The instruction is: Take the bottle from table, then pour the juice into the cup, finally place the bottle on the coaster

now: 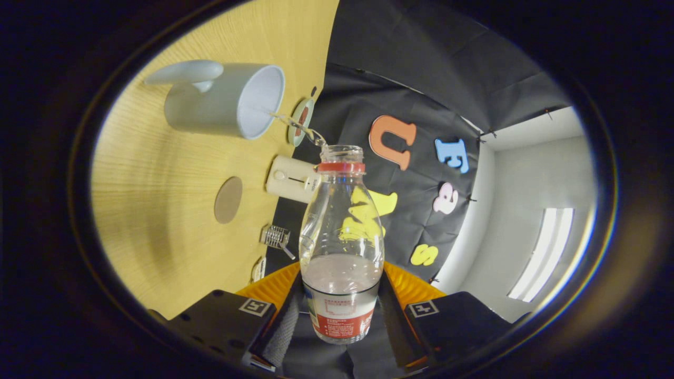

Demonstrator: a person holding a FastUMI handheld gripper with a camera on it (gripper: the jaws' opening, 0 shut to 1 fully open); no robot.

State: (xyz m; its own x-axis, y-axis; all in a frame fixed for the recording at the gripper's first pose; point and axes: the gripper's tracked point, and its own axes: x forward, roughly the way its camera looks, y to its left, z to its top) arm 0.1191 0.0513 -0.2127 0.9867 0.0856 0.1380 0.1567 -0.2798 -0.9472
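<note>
The plastic bottle (341, 247) was clamped between the gripper (339, 316) fingers, tilted; liquid was being poured into the grey cup (221, 102); the coaster (228, 199) placement remained.

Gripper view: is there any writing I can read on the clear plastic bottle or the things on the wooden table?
Clear plastic bottle, clamped by both fingers of the gripper: red-and-white label print, too small to read.
Cream box beyond it: tiny mark, blurred.
Grey cup: none.

I can't see the bottle's (341, 237) base, hidden between my gripper's (339, 321) fingers. Its label print is too small to tell, and the small metal thing (276, 238) on the table (158, 210) is unclear.
</note>
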